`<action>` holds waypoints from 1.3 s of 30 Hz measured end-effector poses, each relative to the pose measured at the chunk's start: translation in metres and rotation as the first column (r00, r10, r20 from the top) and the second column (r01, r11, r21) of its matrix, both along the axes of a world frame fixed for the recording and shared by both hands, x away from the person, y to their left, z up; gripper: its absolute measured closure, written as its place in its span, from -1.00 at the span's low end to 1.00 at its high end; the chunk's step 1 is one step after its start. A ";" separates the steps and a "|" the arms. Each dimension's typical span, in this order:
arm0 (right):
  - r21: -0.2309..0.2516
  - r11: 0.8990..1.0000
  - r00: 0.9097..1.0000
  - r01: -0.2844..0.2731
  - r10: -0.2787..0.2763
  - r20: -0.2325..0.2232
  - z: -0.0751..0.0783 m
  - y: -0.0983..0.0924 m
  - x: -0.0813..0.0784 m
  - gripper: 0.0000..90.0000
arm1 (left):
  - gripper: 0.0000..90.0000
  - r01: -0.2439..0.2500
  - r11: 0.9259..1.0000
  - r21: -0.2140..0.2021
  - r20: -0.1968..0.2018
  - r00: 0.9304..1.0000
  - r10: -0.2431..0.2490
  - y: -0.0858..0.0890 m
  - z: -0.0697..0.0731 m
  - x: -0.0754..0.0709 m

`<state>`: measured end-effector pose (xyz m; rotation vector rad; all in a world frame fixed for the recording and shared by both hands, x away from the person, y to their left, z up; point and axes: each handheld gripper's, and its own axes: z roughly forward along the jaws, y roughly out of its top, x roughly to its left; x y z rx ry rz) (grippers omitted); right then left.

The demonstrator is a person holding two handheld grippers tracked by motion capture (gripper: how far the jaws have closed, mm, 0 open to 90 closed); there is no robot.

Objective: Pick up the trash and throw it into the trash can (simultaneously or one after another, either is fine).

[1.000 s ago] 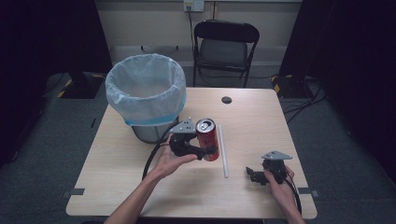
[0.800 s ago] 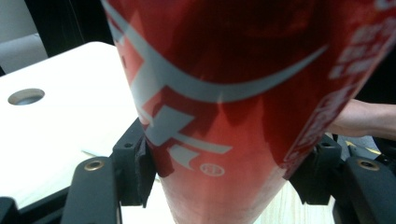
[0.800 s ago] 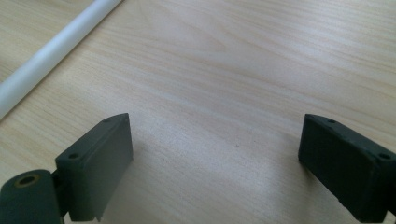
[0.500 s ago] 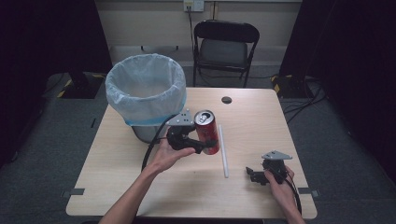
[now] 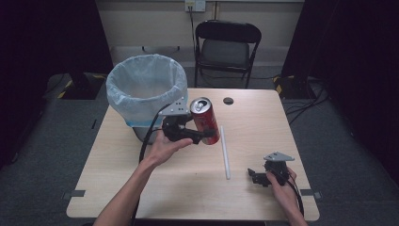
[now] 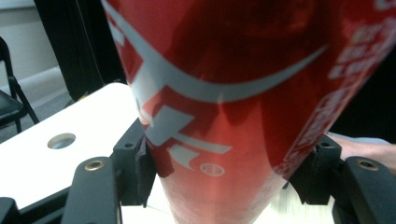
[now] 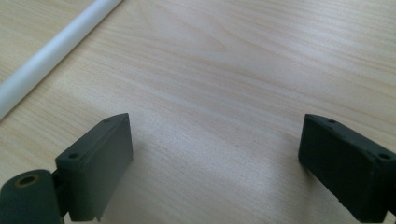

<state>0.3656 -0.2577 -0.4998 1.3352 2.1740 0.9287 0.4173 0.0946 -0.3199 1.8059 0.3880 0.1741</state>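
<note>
A red soda can (image 5: 206, 121) hangs in the air above the table's middle, tilted a little, with my left gripper (image 5: 200, 136) shut on its lower part. In the left gripper view the can (image 6: 233, 93) sits between both black pads (image 6: 140, 170), which press on its sides. Just left of the can stands a bin lined with a pale blue bag (image 5: 146, 94). My right gripper (image 5: 255, 178) rests near the table's front right, open, and in the right gripper view its jaws stand wide apart over bare wood (image 7: 215, 140).
A white tube (image 5: 225, 150) lies on the wooden table (image 5: 263, 122) between the two grippers, and shows as a tube (image 7: 51, 53) at the upper left of the right gripper view. A round cable hole (image 5: 228, 100) marks the table's far side. A black folding chair (image 5: 228, 44) stands behind the table.
My left gripper has lifted the can off the table and carried it slightly toward the bin. The right gripper has stayed where it was.
</note>
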 end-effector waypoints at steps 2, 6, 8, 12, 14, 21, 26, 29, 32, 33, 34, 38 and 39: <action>0.000 1.000 1.000 0.000 0.000 0.000 0.000 0.000 0.000 -0.80 | -0.22 -0.001 1.000 -0.009 -0.002 1.000 0.001 0.001 0.003 0.001; 0.000 1.000 1.000 0.001 -0.001 0.000 0.000 0.000 0.000 -0.79 | -0.22 -0.017 1.000 -0.023 0.014 1.000 0.017 0.006 0.014 0.003; 0.000 1.000 1.000 0.001 -0.001 0.000 0.000 0.000 0.000 -0.80 | -0.22 -0.015 0.999 -0.034 0.013 1.000 0.015 0.008 0.020 0.003; 0.000 1.000 1.000 0.001 -0.001 0.000 0.000 0.000 0.000 -0.80 | -0.22 -0.025 0.999 -0.041 0.020 0.999 0.026 0.012 0.030 0.005; 0.000 1.000 1.000 0.001 -0.001 0.001 0.000 0.000 0.000 -0.80 | -0.22 -0.030 0.998 -0.051 0.020 0.999 0.031 0.014 0.034 0.006; 0.000 1.000 1.000 0.002 -0.002 0.000 0.000 0.000 0.000 -0.80 | -0.22 -0.044 0.996 -0.082 0.030 0.998 0.047 0.023 0.051 0.008; 0.000 1.000 1.000 0.002 -0.002 0.000 0.000 0.000 0.000 -0.80 | -0.22 -0.057 0.995 -0.084 0.047 0.997 0.062 0.029 0.063 0.010; 0.000 1.000 1.000 0.001 -0.001 0.002 0.000 0.000 0.000 -0.79 | -0.22 -0.062 0.993 -0.100 0.056 0.996 0.068 0.035 0.071 0.012; 0.000 1.000 1.000 0.001 -0.001 0.000 0.000 0.000 0.000 -0.80 | -0.22 -0.076 0.991 -0.110 0.062 0.995 0.083 0.041 0.076 0.015; 0.000 1.000 1.000 0.001 -0.001 0.000 0.000 0.000 0.000 -0.80 | -0.22 -0.076 0.991 -0.110 0.062 0.995 0.083 0.041 0.076 0.015; 0.000 1.000 1.000 0.001 -0.001 0.000 0.000 0.000 0.000 -0.80 | -0.22 -0.084 0.990 -0.114 0.063 0.994 0.092 0.043 0.077 0.015; 0.000 1.000 1.000 0.000 0.000 0.000 0.000 0.000 0.000 -0.80 | -0.22 -0.117 0.984 -0.133 0.075 0.989 0.128 0.053 0.076 0.016; -0.001 1.000 1.000 -0.001 0.001 0.000 0.000 0.000 0.000 -0.80 | -0.22 -0.128 0.982 -0.141 0.073 0.988 0.139 0.056 0.076 0.016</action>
